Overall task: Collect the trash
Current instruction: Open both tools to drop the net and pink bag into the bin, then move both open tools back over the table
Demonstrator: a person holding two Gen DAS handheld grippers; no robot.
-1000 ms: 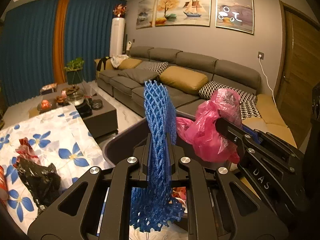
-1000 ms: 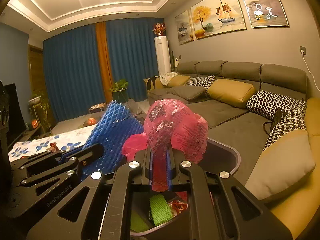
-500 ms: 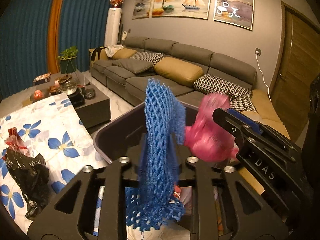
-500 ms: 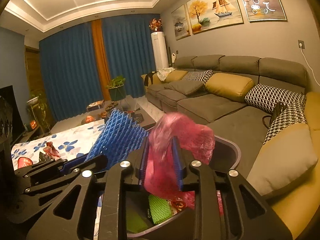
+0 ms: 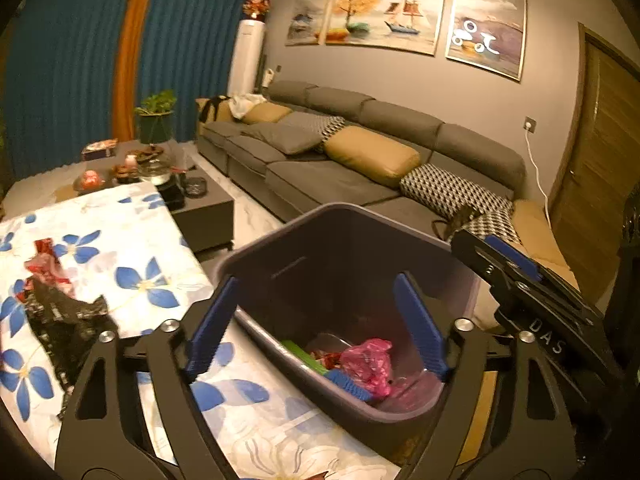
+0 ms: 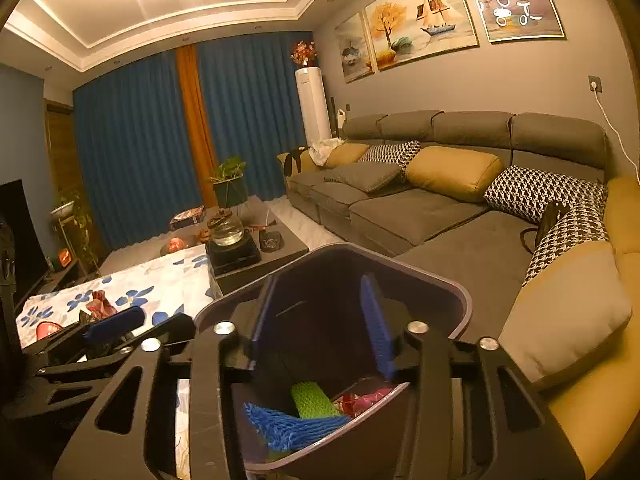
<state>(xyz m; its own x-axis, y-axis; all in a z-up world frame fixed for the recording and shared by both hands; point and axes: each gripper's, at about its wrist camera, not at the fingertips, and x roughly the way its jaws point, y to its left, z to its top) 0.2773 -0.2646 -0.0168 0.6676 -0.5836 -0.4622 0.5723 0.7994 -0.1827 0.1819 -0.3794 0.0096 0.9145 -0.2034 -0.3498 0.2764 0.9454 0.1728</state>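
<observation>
— Two grippers are seen spread wide and holding nothing: the left gripper (image 5: 316, 320) and the right gripper (image 6: 320, 328) are both poised over the bin (image 5: 352, 216), which fills the lower middle of each view. What is left to be collected?

— A black bag (image 5: 68, 328) and a red wrapper (image 5: 44, 268) are seen at the lower left of the left wrist view, lying on the flowered tablecloth (image 5: 120, 232). Already inside the bin are a pink bag (image 5: 366, 360), a blue net (image 6: 292, 428) and a green net (image 6: 312, 400).

— How would the black bag be expected to handle?

— It is judged light, soft and crinkly, and probably slippery. A raised fold near its top would best be pinched, so that the cloth beneath is not caught as well. The wrapper, touching the bag's upper end, should be taken by its crumpled middle.

— Is room to move available?

— Open cloth is seen around both pieces, so an approach from above is unobstructed. The table edge runs close to the bin's rim toward the middle of the frame, and care is called for there. The right gripper's finger (image 5: 504, 264) crosses the right side of the left wrist view, so the two tools are close together.
</observation>
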